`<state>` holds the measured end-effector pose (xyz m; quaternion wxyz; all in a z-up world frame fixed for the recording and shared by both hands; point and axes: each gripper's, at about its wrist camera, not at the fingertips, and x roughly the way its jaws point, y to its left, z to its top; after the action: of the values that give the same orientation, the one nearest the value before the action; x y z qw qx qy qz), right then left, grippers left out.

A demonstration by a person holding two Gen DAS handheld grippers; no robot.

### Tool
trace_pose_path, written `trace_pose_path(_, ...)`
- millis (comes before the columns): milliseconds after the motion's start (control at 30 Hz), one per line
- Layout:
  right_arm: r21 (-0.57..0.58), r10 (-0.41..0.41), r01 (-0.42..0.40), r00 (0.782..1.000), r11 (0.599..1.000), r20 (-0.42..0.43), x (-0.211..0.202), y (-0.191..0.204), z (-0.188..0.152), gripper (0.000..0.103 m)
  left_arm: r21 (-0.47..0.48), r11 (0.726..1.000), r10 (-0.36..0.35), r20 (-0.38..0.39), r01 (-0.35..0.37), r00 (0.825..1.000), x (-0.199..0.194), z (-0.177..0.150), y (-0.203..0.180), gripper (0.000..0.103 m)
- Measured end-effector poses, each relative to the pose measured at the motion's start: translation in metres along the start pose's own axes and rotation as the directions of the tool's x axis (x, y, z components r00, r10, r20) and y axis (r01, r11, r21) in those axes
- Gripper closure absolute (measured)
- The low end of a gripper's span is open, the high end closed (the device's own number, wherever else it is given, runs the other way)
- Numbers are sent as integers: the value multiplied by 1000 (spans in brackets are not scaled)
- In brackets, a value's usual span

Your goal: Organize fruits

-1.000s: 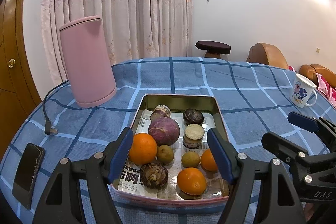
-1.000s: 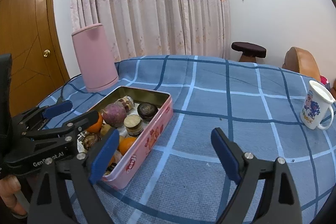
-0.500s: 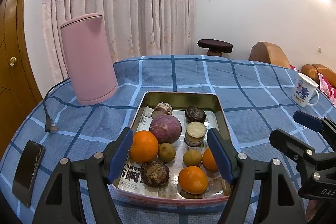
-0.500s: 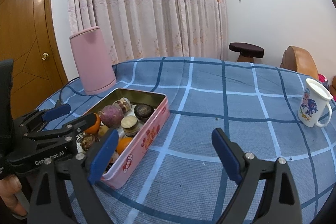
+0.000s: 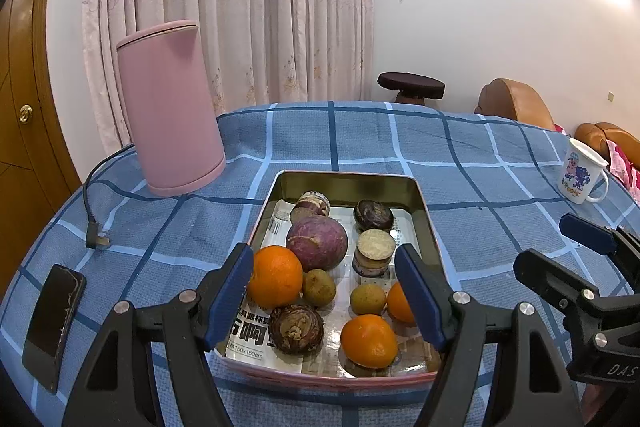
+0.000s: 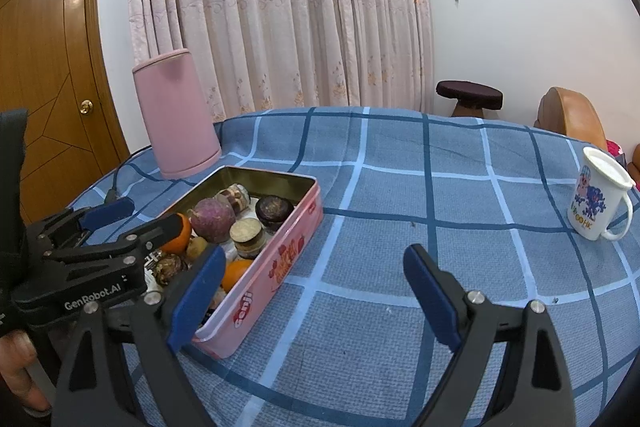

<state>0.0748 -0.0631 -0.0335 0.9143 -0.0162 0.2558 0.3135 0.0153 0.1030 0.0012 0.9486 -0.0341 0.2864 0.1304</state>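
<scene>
An open pink tin [image 5: 348,175] on the checked cloth holds the fruit. In it lie three oranges [image 5: 276,275], a large purple fruit [image 5: 317,245], two small brownish-green fruits [image 5: 319,287], dark round fruits [image 5: 296,329] and a cut piece [image 5: 374,251]. My left gripper [image 5: 323,254] is open above the tin's near end, with nothing touching its blue pads. My right gripper [image 6: 314,255] is open over bare cloth just right of the tin [image 6: 280,267], and holds nothing. Each gripper shows in the other's view: the right gripper [image 5: 548,243] and the left gripper [image 6: 148,215].
A tall pink kettle [image 5: 172,111] stands at the back left, its cord and plug [image 5: 98,239] trailing on the cloth. A dark phone [image 5: 54,323] lies near the left table edge. A white printed mug [image 6: 596,203] sits at the far right. Chairs and a stool stand beyond.
</scene>
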Motion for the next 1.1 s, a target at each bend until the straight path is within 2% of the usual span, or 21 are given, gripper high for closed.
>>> trace_pose_path(600, 2, -4, 4, 1000, 1000, 16, -5, -7, 2, 10, -2, 1000, -4, -22, 4, 1000, 4, 0, -4, 28)
trace_pose_path(733, 1, -6, 6, 1000, 1000, 22, -8, -8, 3, 10, 2, 1000, 6, -16, -6, 1000, 3, 1, -5, 23)
trace_pose_path(1100, 5, -5, 5, 1000, 1000, 19, -9, -11, 1, 10, 10, 1000, 16, -25, -16, 1000, 6, 0, -6, 22)
